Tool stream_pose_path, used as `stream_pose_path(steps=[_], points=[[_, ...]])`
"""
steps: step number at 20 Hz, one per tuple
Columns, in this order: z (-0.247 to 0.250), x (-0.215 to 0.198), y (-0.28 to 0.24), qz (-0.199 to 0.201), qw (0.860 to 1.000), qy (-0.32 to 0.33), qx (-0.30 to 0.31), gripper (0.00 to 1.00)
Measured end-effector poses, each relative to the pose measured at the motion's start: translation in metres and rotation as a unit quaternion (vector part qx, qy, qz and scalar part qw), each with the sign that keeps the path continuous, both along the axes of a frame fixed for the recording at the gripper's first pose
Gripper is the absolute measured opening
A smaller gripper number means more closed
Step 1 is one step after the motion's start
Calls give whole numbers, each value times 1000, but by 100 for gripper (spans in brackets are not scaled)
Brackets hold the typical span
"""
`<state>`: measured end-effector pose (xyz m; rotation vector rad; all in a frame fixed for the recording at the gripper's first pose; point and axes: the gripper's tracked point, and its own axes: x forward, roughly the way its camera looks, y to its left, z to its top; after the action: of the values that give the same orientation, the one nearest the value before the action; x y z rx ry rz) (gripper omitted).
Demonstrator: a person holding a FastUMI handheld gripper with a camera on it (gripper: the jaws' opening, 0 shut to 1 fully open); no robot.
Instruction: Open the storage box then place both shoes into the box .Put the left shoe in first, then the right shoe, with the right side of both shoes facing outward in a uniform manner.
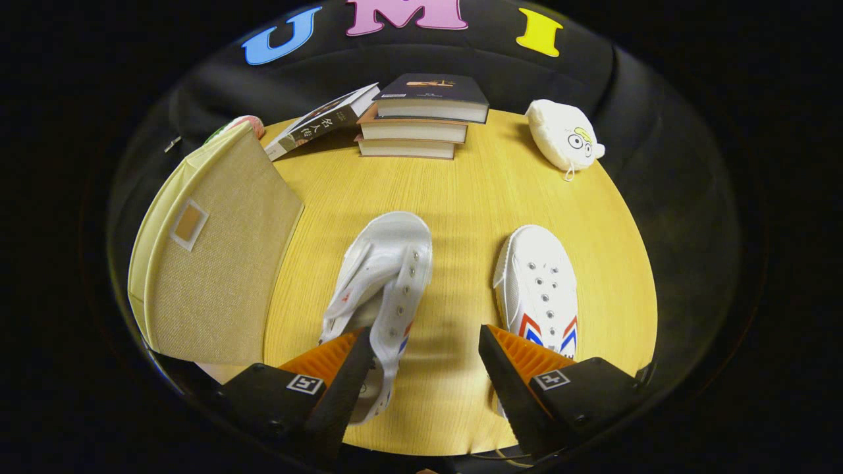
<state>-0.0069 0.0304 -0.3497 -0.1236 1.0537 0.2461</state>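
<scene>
Two white canvas shoes lie on the round wooden table point(461, 210). The left shoe point(385, 283) is tipped on its side, its heel end running under my left finger. The right shoe point(540, 289) stands upright with red and blue stripes near its heel, which my right finger partly covers. My gripper point(425, 345) is open, the fingers spread wide with bare table between them; the left finger overlaps the side of the tipped shoe. The beige fabric storage box point(211, 263) stands left of the shoes with its lid raised.
A stack of books point(421, 122) sits at the far side of the table, with another book point(323, 122) leaning against it. A white plush toy point(566, 138) lies far right. Something pink and green point(240, 125) peeks behind the box.
</scene>
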Motion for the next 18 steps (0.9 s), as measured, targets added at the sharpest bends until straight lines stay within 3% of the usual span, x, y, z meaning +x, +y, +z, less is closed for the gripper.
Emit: stream_pose_path(steps=[3,5,8,10,14,18], points=[[-14,8,9,4,1000,20,11,97],[-23,5,17,7,999,44,25,79],[-27,6,15,-9,998,54,16,29],[-30,6,15,-30,997,61,20,17],[-29,6,14,-42,996,71,43,6],[-22,3,17,-62,992,83,66,6]])
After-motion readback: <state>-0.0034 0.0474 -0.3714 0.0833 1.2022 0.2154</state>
